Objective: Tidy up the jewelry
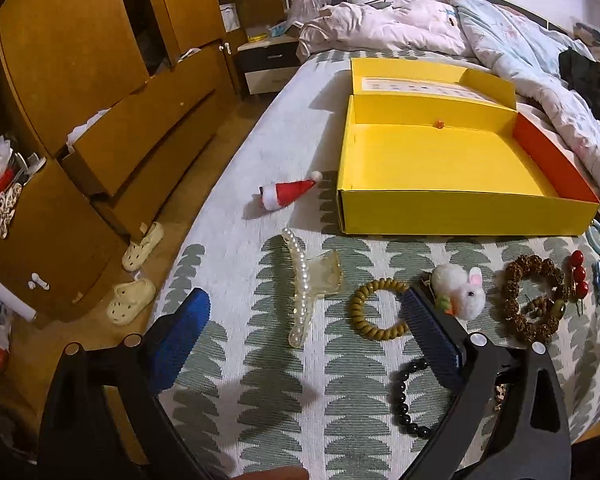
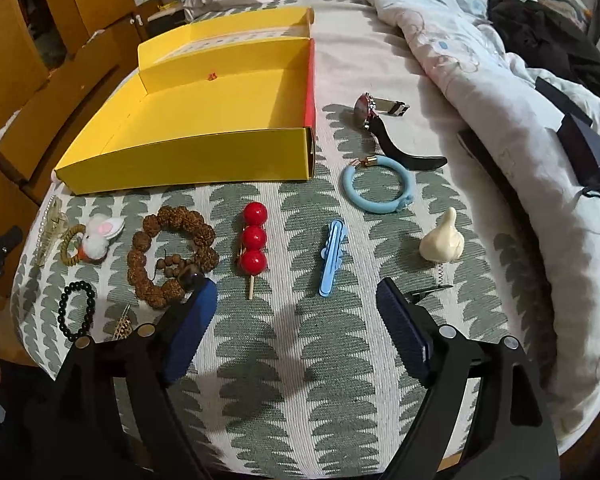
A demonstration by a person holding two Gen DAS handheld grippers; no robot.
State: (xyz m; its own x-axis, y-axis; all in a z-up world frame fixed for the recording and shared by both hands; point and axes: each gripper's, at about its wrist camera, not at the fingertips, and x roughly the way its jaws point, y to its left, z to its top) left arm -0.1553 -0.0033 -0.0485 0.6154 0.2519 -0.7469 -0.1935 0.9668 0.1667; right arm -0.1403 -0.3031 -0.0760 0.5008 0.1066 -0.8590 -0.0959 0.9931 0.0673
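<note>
Wooden wardrobe (image 1: 72, 48) and nightstand (image 1: 266, 66) flank the quilt-strewn bed (image 1: 236, 392).

The box (image 2: 188, 152) is bright yellow with 1 red side. The bedspread (image 2: 300, 340) is white with grey-green scallops. 3 glossy red balls (image 2: 254, 237) sit beside a pale blue clip (image 2: 332, 258) and ring (image 2: 378, 189).

No text can be read; the yellow box's (image 1: 460, 208) printed strip is illegible.

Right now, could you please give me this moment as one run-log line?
left claw: open, empty | right claw: open, empty | box: empty | jewelry: all on bed
</note>
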